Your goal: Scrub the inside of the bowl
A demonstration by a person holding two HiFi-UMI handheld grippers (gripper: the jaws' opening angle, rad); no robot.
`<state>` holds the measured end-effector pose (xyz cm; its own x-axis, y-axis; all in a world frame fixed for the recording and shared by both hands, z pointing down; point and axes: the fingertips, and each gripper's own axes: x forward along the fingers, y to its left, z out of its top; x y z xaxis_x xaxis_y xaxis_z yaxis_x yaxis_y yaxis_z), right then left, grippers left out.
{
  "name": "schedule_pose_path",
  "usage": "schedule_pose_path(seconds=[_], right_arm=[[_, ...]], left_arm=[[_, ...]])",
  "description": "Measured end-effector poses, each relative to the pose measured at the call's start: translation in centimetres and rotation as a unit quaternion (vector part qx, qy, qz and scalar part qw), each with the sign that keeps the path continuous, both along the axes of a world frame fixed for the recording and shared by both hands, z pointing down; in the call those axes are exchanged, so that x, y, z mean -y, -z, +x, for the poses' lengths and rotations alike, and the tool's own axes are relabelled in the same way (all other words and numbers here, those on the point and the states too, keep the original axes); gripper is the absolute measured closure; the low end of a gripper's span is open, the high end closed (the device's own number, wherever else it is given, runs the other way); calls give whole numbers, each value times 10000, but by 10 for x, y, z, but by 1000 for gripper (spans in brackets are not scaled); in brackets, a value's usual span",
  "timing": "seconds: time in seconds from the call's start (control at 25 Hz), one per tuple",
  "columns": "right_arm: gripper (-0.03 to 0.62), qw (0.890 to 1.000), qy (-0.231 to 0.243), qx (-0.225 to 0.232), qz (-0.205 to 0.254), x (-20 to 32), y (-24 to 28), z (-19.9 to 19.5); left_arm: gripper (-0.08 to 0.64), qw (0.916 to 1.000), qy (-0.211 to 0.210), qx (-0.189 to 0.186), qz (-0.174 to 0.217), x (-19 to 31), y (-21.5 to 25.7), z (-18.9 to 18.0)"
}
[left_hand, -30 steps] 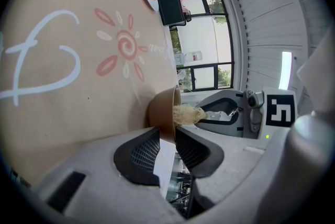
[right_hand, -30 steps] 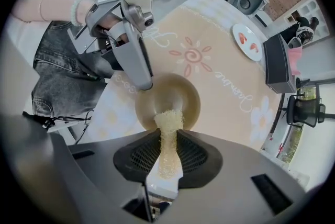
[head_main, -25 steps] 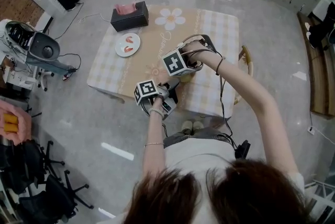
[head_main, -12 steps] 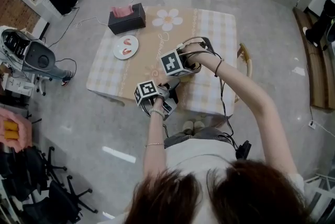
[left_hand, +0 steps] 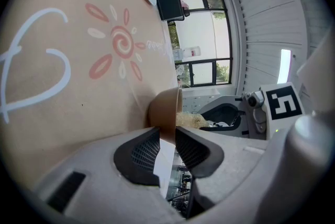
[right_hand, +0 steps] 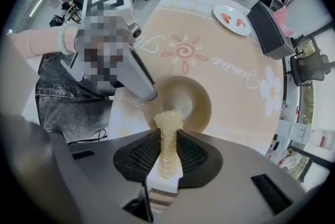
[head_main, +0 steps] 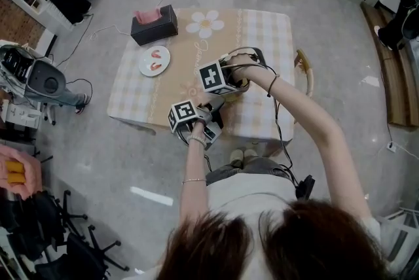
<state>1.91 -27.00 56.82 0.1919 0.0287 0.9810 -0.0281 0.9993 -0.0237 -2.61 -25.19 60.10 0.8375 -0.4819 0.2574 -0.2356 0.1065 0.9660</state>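
Right hand-held gripper [right_hand: 167, 135] pinches a scrubber [right_hand: 168, 121] inside the bowl [right_hand: 202, 101] (rim clamped by left hand-held gripper [left_hand: 166, 136]).

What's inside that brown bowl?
Only the tip of the yellow mesh scrubber, pinched by the right gripper, reaches into the bowl. The bottom beneath it is covered.

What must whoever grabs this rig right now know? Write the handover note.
Left hand-held gripper: shut on the rim of the brown bowl, which sits on the table near the person's edge.
Right hand-held gripper: shut on a yellow mesh scrubber, its free end at the bowl's mouth.
Done: both grips set; how much is scrubbed cannot be told.
Left: probably rub the scrubber around the inside with the rim clamped.
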Motion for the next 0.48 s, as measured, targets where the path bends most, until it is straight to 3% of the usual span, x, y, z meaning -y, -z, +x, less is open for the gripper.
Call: schedule_pose_path(seconds=[0.48], right_arm=[[508,9990,-354,163,-202,-9,0,-15]], left_arm=[[459,9999,12,-100,-29,1,1,0]])
